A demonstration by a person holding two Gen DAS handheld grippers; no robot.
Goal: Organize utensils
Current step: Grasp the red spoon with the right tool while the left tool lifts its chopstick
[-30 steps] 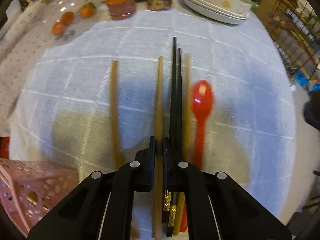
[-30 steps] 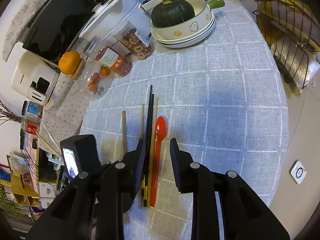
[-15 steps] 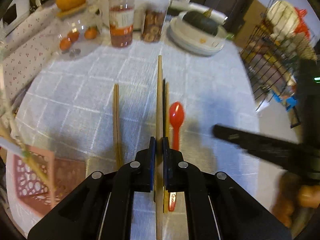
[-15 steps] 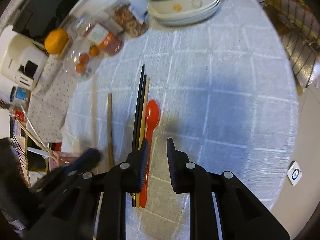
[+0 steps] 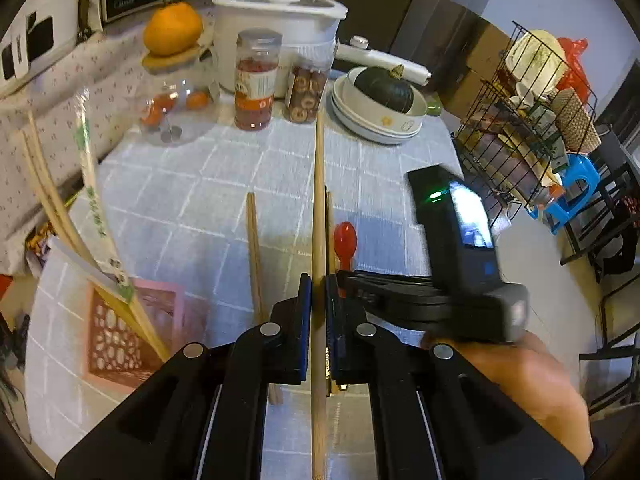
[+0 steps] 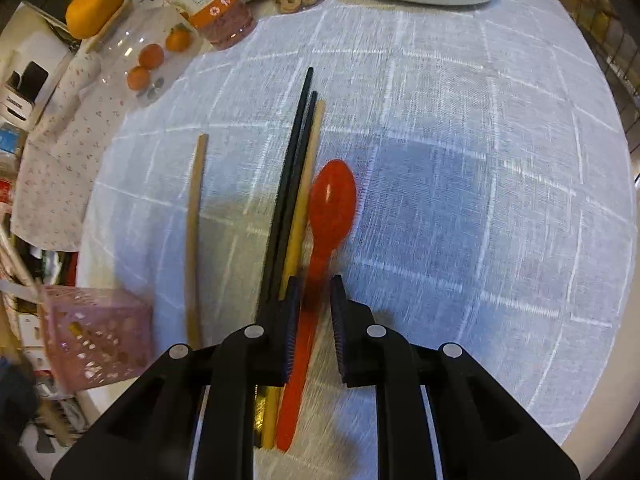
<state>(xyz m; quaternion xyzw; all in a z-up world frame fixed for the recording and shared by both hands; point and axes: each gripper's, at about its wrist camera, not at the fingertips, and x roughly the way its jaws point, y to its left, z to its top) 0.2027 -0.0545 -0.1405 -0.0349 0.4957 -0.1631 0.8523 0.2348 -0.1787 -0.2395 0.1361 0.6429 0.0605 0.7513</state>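
1. While the left gripper (image 5: 318, 300) is clamped shut on a single wooden chopstick (image 5: 319, 208), that stick runs straight out between the pads and rises clear of the bench (image 5: 192, 184), its far tip showing against the white cloth near the jars.
2. Straddling the handle of the red spoon (image 6: 330, 208), the right gripper (image 6: 314, 300) has just been closing its jaws; the left pad is against the handle, a gap remains on the right side, and the spoon lies flat on the cloth.
3. Just left of the spoon lie a pale wooden chopstick (image 6: 305, 196) and a pair of black chopsticks (image 6: 290, 176), all side by side and roughly parallel.
4. Another wooden chopstick (image 6: 195, 236) lies alone further left, apart from that group.
5. At the bench's near-left corner stands a pink perforated holder (image 5: 132, 336), with chopsticks and a paper-sleeved pair leaning out of it in the left wrist view.
6. Along the far edge stand two jars (image 5: 256, 80), a clear container with small orange fruits (image 5: 172, 108), a white cooker (image 5: 280, 28), and stacked dishes (image 5: 376, 120) carrying a dark green squash (image 5: 384, 86).
7. Seen from the left wrist view, a hand (image 5: 520, 384) grips the right gripper's body, low over the spoon.
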